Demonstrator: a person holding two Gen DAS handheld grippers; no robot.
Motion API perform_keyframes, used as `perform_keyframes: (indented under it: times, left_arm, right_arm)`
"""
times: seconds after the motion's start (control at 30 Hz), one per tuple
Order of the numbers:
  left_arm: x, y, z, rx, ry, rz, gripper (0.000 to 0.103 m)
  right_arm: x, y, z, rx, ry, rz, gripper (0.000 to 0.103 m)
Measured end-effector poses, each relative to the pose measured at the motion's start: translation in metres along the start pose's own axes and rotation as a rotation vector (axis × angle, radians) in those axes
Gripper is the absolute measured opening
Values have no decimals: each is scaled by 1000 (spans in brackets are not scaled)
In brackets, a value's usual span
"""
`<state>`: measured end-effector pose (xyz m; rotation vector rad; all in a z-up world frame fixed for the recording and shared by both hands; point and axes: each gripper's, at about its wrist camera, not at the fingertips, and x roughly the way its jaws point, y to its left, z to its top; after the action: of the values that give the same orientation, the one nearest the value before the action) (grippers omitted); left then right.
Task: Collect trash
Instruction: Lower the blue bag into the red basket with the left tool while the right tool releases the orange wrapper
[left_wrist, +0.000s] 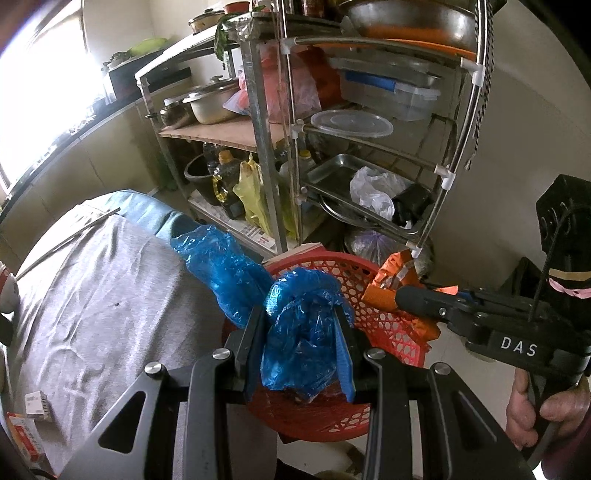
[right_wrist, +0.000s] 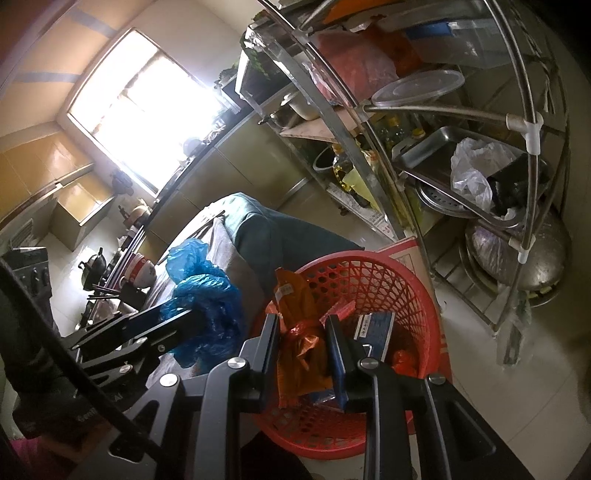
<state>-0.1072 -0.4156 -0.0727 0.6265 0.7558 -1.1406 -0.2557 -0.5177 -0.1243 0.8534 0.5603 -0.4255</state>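
A red mesh basket stands on the floor beside the table; it also shows in the right wrist view. My left gripper is shut on a crumpled blue plastic bag and holds it over the basket's near rim. A second piece of blue plastic lies on the table edge. My right gripper is shut on an orange wrapper above the basket; it shows from the side in the left wrist view. A blue box lies inside the basket.
A grey cloth covers the table, with small boxes at its near left. A metal shelf rack with pots, trays, lids and bags stands just behind the basket. A counter and bright window are at the left.
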Motion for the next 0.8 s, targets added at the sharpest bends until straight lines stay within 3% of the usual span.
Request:
perform_keyframes:
  times: [0.8]
  left_arm:
    - [8, 4, -2, -35, 30, -54, 41]
  right_arm:
    - [7, -5, 2, 15, 13, -8, 28]
